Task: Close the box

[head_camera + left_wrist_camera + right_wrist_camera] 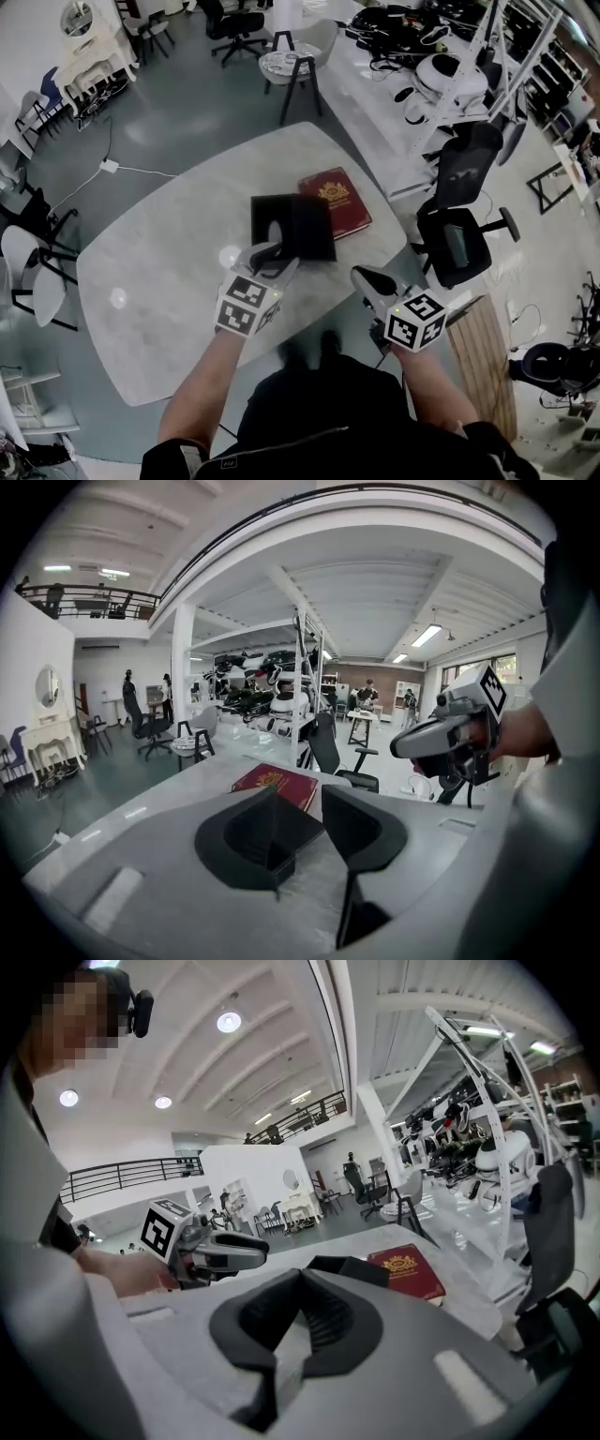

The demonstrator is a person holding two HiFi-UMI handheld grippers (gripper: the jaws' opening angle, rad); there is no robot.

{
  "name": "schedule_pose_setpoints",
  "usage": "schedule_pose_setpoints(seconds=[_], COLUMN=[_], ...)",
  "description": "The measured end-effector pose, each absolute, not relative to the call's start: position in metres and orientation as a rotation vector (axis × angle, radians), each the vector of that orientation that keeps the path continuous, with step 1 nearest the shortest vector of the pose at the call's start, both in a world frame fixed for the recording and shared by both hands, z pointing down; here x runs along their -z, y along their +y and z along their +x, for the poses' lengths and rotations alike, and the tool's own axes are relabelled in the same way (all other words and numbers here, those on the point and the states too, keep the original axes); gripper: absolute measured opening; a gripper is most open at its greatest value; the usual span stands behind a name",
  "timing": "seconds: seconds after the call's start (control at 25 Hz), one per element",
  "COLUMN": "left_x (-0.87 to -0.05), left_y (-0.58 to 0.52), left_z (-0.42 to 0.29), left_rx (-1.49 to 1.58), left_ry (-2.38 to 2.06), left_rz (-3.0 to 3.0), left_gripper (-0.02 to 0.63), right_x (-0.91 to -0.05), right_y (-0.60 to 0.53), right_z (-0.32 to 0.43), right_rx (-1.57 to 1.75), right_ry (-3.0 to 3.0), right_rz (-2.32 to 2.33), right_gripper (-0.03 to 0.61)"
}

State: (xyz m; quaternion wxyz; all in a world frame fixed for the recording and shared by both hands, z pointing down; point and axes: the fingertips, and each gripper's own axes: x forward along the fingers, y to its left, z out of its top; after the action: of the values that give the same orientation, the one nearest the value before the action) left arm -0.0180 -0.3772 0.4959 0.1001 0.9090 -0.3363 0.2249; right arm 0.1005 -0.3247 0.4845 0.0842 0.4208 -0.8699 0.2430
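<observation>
Head view: we see the black box (305, 225) mid-table (150, 281), a red book (337, 202) at its far right. Our left gripper (272, 255) is at its near edge and our right gripper (367, 277) is apart, nearer right.

Left gripper view: the 2 jaws are released, and the box lies just beyond the gap.

Right gripper view: the jaws are clenched on nothing.

The table (141, 309) looks like pale marbled stone, smooth with a faint sheen; the black box (305, 225) is matt (material unclear), the red book (342, 202) slightly glossy.
</observation>
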Motion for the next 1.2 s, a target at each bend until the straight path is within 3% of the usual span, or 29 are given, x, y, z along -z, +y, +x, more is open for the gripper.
schedule_pose_setpoints(seconds=[0.88, 1.2], left_x=[-0.644, -0.695], left_y=[-0.402, -0.41], left_z=[0.094, 0.096], left_rx=[-1.535, -1.965], left_ry=[-0.572, -0.46], left_rz=[2.813, 2.82], left_gripper=[0.19, 0.202], right_x=[-0.549, -0.563], right_y=[-0.359, -0.357], right_z=[0.17, 0.188], right_rx=[-0.937, -0.965], right_ry=[-2.534, -2.505], right_rz=[1.271, 1.298], right_gripper=[0.002, 0.002])
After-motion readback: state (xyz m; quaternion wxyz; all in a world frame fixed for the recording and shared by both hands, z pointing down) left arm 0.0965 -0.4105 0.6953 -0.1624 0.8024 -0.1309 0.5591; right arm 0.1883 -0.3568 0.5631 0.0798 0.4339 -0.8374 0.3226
